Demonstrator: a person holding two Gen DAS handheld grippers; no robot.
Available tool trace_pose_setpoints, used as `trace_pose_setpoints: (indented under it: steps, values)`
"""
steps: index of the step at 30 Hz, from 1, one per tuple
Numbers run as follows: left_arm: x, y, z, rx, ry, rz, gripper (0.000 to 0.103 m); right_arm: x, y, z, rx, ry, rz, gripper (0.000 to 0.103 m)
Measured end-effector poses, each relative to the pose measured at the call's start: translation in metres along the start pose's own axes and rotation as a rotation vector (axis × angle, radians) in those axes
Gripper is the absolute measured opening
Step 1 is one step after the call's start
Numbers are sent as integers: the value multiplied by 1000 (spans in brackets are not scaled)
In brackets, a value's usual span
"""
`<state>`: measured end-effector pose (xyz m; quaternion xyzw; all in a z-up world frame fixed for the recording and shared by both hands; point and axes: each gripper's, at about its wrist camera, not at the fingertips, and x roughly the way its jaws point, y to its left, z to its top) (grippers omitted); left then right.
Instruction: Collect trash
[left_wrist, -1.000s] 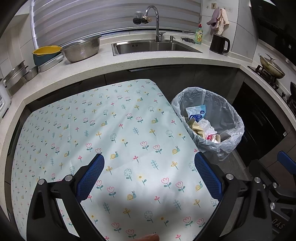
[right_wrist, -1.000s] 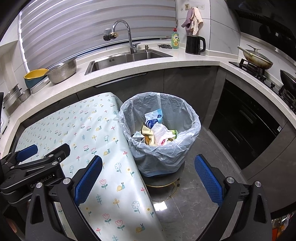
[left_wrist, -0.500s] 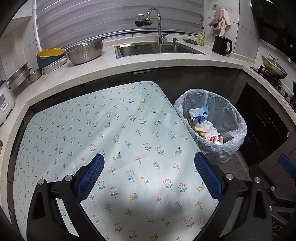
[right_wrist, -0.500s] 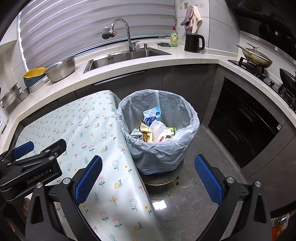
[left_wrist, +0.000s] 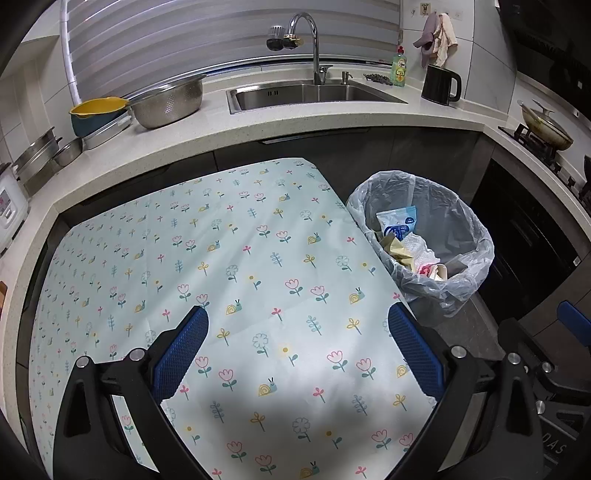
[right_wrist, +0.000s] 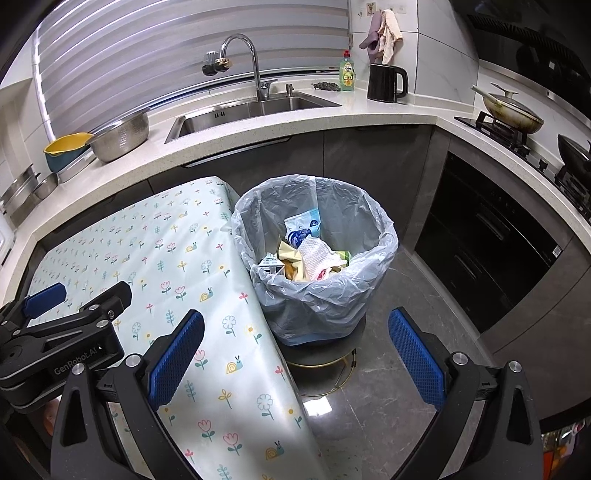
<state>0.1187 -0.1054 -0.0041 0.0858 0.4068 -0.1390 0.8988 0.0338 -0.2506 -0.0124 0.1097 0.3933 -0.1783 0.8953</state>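
Looking across the bench (left_wrist: 229, 258) first, we see its flowered cloth bare of any litter in both views; the trash we can find already lies in the lined bin (right_wrist: 314, 254), which stands on a low round stool (right_wrist: 325, 354) just beside the bench's right edge, at about two o'clock from our left hand-held gripper (left_wrist: 297, 354) and at twelve o'clock from our right hand-held gripper (right_wrist: 295, 358). Both hang with their blue pads wide apart and nothing between them, the left above the cloth, the right above the floor near the stool.

We judge the collecting close to done, so what remains to handle is probably the thin grey bag (right_wrist: 369, 291): soft, slippery film, light with this load, best pinched where it folds over the rim, because a grip lower down would only slide or tear.

Inside, largest first: the blue-and-white pouch (right_wrist: 303, 230) leaning on the far wall is crinkly and flat, easy to take by its upper edge. The white crumpled tissue (right_wrist: 316, 254) is limp and will squash. The yellowish wrapper (right_wrist: 290, 254) looks like stiff, creased paper. A small carton (right_wrist: 271, 263) at the near left carries print too small for us to read.

Legible writing: "GenRobot.AI" on the left tool's body, seen from the right wrist. The green bottle (right_wrist: 347, 72) by the sink has a label that we cannot make out.
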Motion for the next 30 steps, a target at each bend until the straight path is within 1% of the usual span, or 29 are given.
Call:
trace_pose_setpoints:
  steps: [24, 26, 30]
  values:
    - [1, 0, 0, 11, 0, -9, 94, 0, 1, 1, -3, 3, -1, 96]
    - [1, 0, -1, 6, 2, -1, 94, 0, 0, 1, -3, 4, -1, 96]
    - [4, -2, -2, 7, 13, -21, 94, 0, -1, 1, 0, 4, -1, 96]
